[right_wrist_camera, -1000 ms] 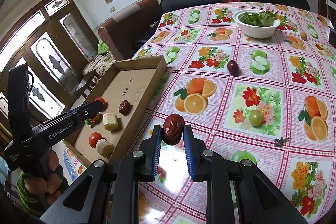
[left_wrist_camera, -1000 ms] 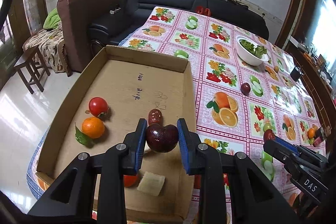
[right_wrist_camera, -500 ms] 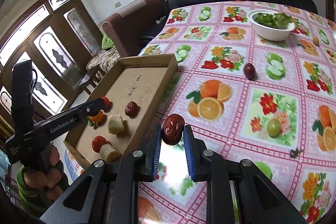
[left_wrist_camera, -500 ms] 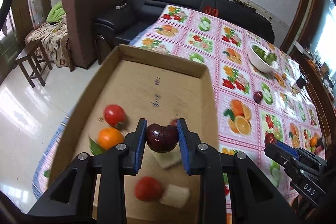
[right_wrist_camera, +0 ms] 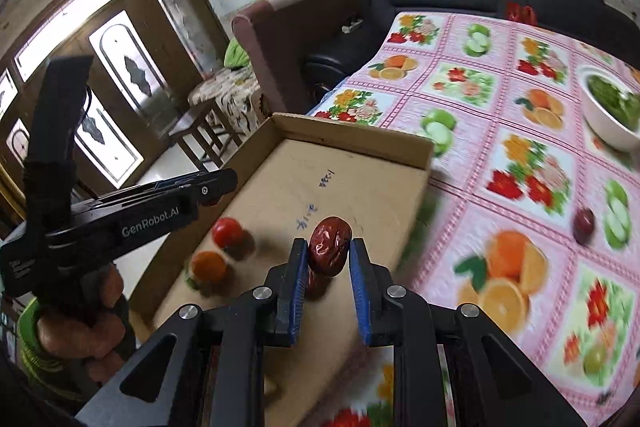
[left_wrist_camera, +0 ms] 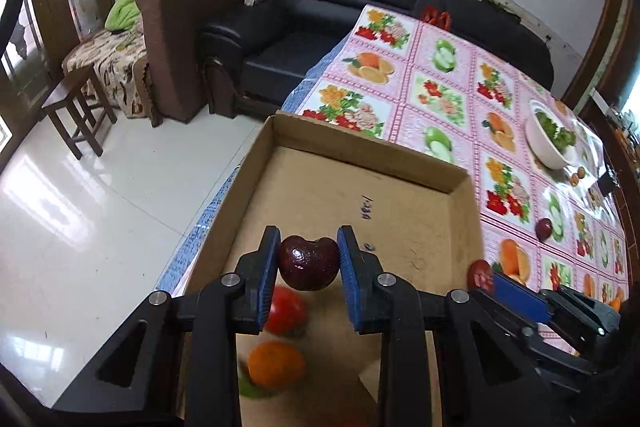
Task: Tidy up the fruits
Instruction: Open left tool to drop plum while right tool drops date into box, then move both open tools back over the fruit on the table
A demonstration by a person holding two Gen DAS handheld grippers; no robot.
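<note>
My left gripper (left_wrist_camera: 308, 261) is shut on a dark red cherry-like fruit (left_wrist_camera: 308, 263) and holds it above the open cardboard box (left_wrist_camera: 400, 223). Below it in the box lie a red tomato (left_wrist_camera: 286, 311) and an orange (left_wrist_camera: 276, 363). My right gripper (right_wrist_camera: 329, 259) is shut on a wrinkled red date (right_wrist_camera: 330, 251) and holds it over the box floor (right_wrist_camera: 340, 195); it shows in the left wrist view (left_wrist_camera: 486, 277) too. In the right wrist view the tomato (right_wrist_camera: 227, 231) and orange (right_wrist_camera: 209, 266) lie left of the date, under the left gripper body (right_wrist_camera: 132, 215).
A dark plum (right_wrist_camera: 583, 221) lies on the fruit-print tablecloth (right_wrist_camera: 520, 155) right of the box. A white bowl of greens (left_wrist_camera: 550, 139) stands farther back. A black sofa (left_wrist_camera: 320, 27), a brown armchair (left_wrist_camera: 192, 39) and a wooden stool (left_wrist_camera: 76, 103) stand beyond the table's edge.
Both grippers moved left and forward over the box, each still holding its fruit. The right gripper went from above the tablecloth to above the box floor.
</note>
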